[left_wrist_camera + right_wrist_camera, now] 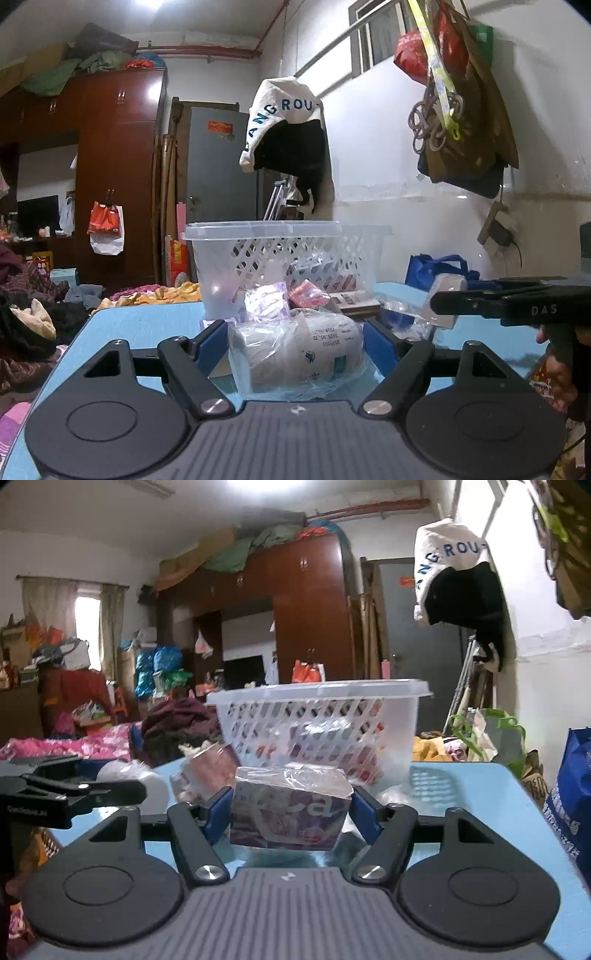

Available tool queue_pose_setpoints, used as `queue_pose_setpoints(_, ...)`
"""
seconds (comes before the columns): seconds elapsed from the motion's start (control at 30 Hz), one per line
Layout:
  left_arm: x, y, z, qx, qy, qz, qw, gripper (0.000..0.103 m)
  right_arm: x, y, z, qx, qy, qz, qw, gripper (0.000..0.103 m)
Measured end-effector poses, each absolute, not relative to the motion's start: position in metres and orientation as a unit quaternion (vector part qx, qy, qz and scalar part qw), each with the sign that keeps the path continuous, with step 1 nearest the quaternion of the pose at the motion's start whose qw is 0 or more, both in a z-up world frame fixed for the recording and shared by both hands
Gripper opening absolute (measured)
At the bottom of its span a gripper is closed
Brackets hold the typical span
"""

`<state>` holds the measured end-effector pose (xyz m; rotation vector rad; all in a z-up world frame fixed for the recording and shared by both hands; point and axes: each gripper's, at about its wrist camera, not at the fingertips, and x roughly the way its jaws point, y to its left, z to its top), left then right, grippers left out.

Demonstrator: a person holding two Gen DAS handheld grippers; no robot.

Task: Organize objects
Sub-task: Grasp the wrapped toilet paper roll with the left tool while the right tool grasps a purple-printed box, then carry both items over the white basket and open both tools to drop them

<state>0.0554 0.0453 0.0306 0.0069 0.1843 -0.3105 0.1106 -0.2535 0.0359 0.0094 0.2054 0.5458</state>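
Observation:
A clear lattice basket stands on the blue table; it also shows in the right wrist view with packets inside. My left gripper has its blue pads on either side of a plastic-wrapped white packet lying on the table, touching or nearly touching it. My right gripper is closed on a wrapped purple box, just in front of the basket. The right gripper also shows from the side in the left wrist view.
Loose wrapped packets and a flat box lie by the basket's base. A pink packet lies left of the purple box. A blue bag stands at the table's right edge. Clothes piles lie beyond the table.

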Motion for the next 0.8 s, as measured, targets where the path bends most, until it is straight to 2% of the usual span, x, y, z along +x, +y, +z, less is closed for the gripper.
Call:
queue_pose_setpoints(0.17,0.063,0.051,0.041,-0.005,0.078,-0.158,0.984,0.082,0.117,-0.257,0.039,0.007,0.100,0.257,0.961,0.070)
queue_pose_setpoints(0.3,0.084,0.062,0.077,-0.024,0.056,-0.165,0.984,0.082,0.126,-0.257,0.062,0.005,0.086,0.262,0.961,0.070)
queue_pose_setpoints(0.43,0.143,0.061,0.126,-0.041,0.067,-0.196,0.977,0.082,0.157,-0.246,0.108,-0.005,0.039,0.248,0.968,0.070)
queue_pose_setpoints(0.53,0.196,0.050,0.151,-0.044,0.092,-0.192,0.976,0.082,0.202,-0.236,0.136,0.003,0.046,0.268,0.962,0.070)
queue_pose_setpoints(0.7,0.267,0.031,0.152,-0.042,0.163,-0.146,0.975,0.082,0.263,-0.215,0.144,-0.016,0.095,0.244,0.965,0.070)
queue_pose_setpoints(0.8,0.277,0.029,0.142,-0.044,0.161,-0.136,0.976,0.084,0.277,-0.206,0.137,-0.039,0.102,0.232,0.967,0.072)
